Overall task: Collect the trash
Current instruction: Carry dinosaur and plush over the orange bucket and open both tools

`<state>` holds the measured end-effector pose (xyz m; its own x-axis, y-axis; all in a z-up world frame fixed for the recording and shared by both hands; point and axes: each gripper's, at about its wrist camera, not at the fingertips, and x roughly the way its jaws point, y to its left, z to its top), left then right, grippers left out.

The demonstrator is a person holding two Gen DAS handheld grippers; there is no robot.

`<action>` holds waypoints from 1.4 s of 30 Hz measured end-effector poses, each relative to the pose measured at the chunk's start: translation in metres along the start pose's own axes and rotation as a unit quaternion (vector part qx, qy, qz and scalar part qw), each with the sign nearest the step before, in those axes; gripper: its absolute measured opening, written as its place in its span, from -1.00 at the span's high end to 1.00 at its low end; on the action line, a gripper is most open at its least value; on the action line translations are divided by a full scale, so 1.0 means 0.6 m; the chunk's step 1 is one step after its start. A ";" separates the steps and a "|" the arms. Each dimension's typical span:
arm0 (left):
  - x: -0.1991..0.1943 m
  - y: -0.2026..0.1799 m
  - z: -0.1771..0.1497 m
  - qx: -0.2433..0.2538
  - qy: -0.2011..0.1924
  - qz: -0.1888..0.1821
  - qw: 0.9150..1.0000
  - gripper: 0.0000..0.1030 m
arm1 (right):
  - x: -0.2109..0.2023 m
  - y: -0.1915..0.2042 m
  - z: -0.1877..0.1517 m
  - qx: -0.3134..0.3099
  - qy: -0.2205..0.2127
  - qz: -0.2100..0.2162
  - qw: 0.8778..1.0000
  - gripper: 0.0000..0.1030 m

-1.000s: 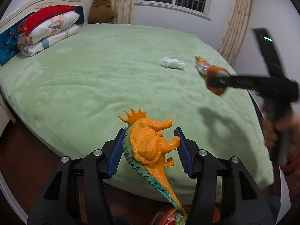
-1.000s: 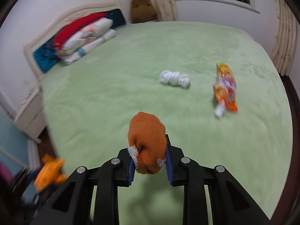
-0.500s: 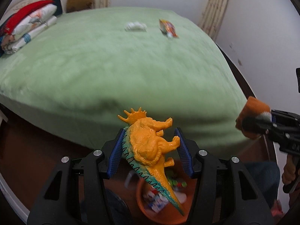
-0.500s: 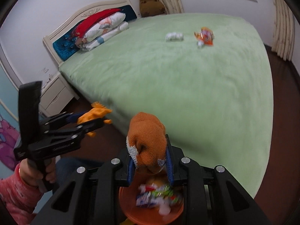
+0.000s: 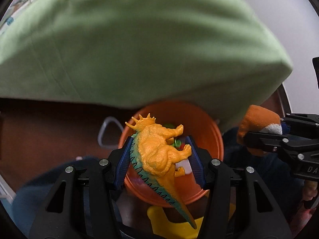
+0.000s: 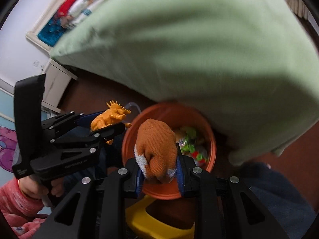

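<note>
My left gripper [image 5: 159,149] is shut on an orange toy dinosaur [image 5: 157,151] with a teal back, held above the orange bin [image 5: 201,119]. My right gripper [image 6: 159,167] is shut on a balled orange sock [image 6: 157,145] with white trim, held over the same bin [image 6: 167,111], which holds colourful wrappers [image 6: 189,145]. In the left wrist view the right gripper [image 5: 259,135] with the sock [image 5: 257,119] is at the bin's right. In the right wrist view the left gripper [image 6: 107,125] with the dinosaur [image 6: 109,117] is at the bin's left.
The green bed [image 5: 139,39] overhangs the far side of the bin, with pillows [image 6: 83,6] at its head. A yellow stool [image 6: 159,223] sits under the bin. A white nightstand [image 6: 55,85] stands at the left. The floor [image 5: 49,129] is dark brown.
Both grippers have swung down from the bed to just above the orange bin, each still holding its object. The bin now fills the middle of both views.
</note>
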<state>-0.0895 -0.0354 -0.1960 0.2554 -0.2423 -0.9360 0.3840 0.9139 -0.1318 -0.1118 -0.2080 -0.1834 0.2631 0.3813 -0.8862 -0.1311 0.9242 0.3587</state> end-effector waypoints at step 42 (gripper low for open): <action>0.054 0.019 -0.010 -0.028 0.040 0.048 0.998 -0.58 | 0.036 -0.042 0.012 0.066 0.000 -0.022 0.998 -0.53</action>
<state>-0.0823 -0.0307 -0.2298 0.2160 -0.1280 -0.9680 0.3110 0.9487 -0.0561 -0.0958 -0.2230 -0.2096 0.2667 0.3409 -0.9015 0.0065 0.9347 0.3553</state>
